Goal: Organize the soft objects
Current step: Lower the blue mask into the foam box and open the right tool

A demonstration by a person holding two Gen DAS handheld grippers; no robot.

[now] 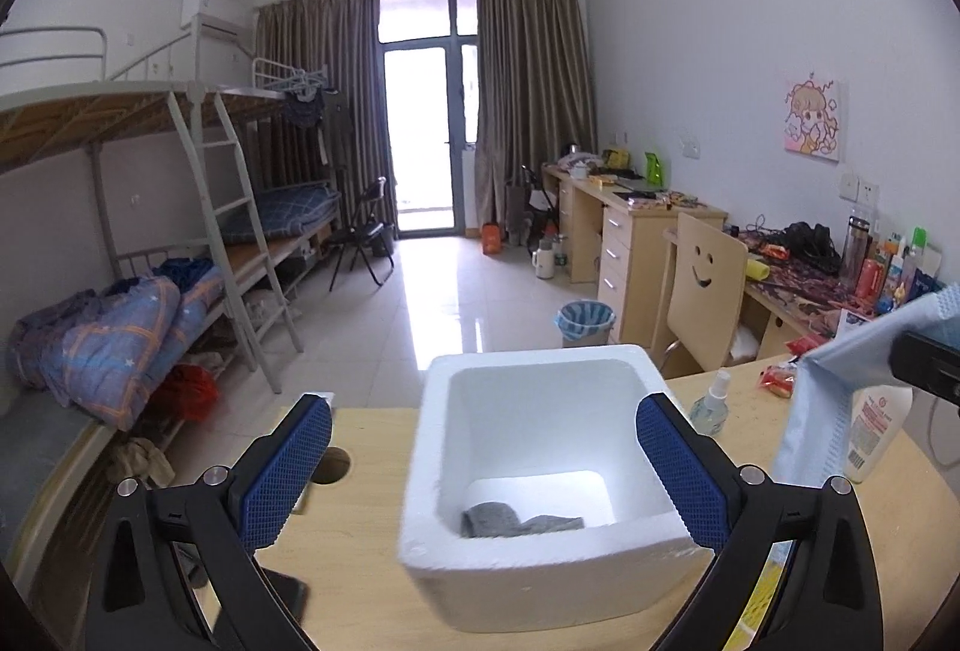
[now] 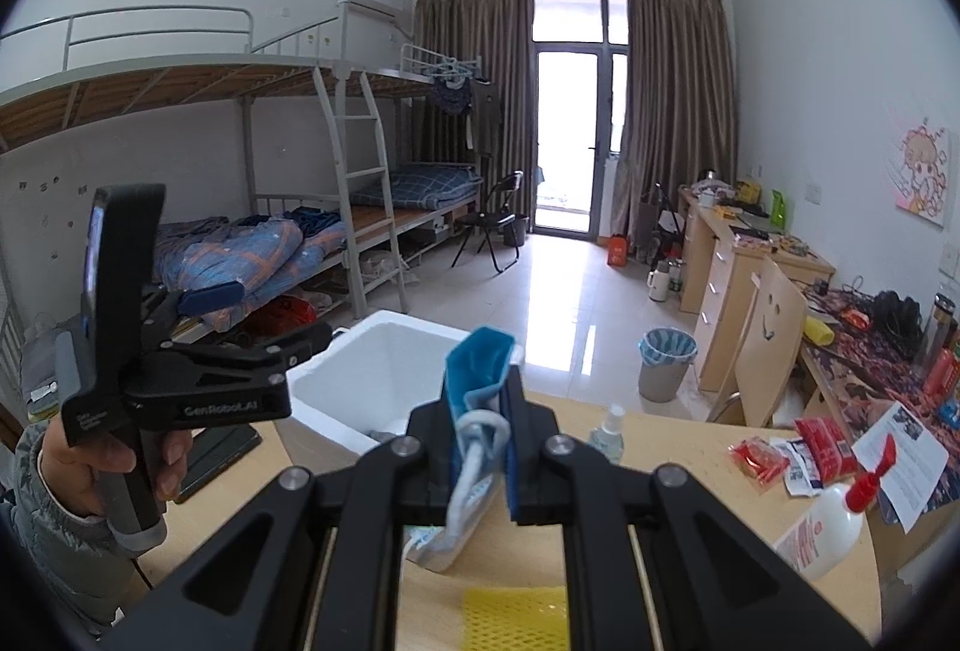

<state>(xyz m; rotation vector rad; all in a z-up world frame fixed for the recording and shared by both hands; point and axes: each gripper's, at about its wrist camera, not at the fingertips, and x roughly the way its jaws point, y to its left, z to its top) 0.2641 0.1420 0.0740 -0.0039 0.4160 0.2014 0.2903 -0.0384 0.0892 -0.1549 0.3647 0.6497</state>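
Note:
A white foam box (image 1: 420, 471) stands on the wooden table (image 1: 348, 561), and a grey cloth (image 1: 519, 522) lies on its floor. My left gripper (image 1: 483, 471) is open wide just above the box's near rim, with nothing between its blue pads (image 1: 288, 471). In the right wrist view a hand (image 2: 90, 465) holds the left gripper (image 2: 264, 318) left of the foam box (image 2: 336, 423). My right gripper (image 2: 483, 399) is shut on a light blue cloth (image 2: 480, 357), which hangs down between the fingers. The same blue cloth (image 1: 840, 393) dangles to the box's right.
A spray bottle (image 2: 606, 435), a white lotion bottle (image 2: 822, 531) and red snack packets (image 2: 756, 459) sit on the table's right side. A yellow mesh piece (image 2: 516, 618) lies under the right gripper. A dark tablet (image 2: 222, 453) lies left of the box.

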